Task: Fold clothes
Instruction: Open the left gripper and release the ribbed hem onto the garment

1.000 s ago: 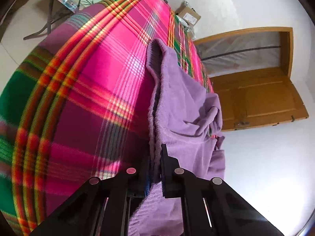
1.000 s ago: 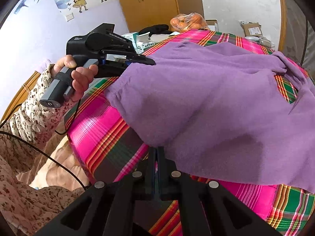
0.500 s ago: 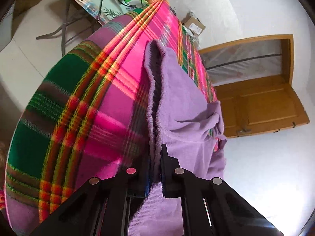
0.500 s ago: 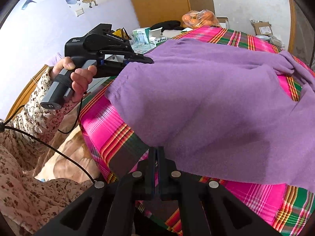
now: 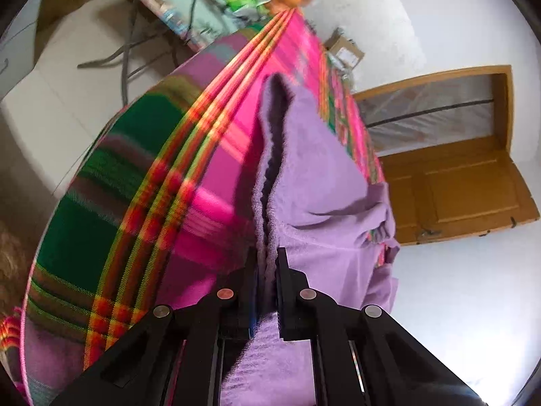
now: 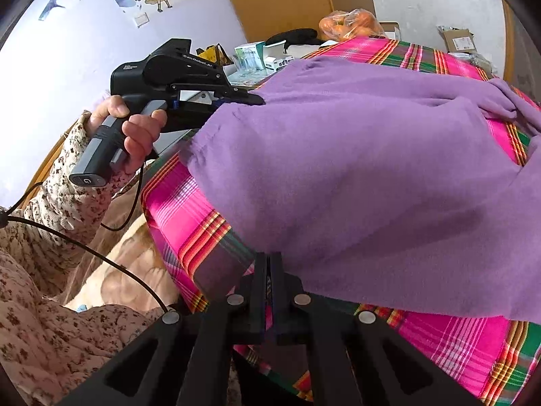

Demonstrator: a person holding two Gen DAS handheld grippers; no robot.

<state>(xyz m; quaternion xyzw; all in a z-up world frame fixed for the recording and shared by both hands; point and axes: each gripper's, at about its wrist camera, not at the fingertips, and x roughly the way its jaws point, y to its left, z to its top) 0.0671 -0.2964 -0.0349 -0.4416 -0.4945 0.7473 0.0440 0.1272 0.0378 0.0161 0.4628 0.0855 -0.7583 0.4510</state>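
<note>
Purple fleece, one garment (image 6: 372, 169), lies spread over a table covered with one pink and green plaid cloth (image 6: 189, 216). There are two grippers. The left gripper (image 5: 267, 264) is clenched on the near left edge of the garment, and the fabric passes between its two fingers. The right gripper (image 6: 268, 264) has its two fingers pressed together at the near edge of the garment; a thin edge of fabric seems caught between them. One hand (image 6: 135, 132) in a flowered sleeve holds the left gripper's handle. At the far end is one bag of oranges (image 6: 351, 23).
</note>
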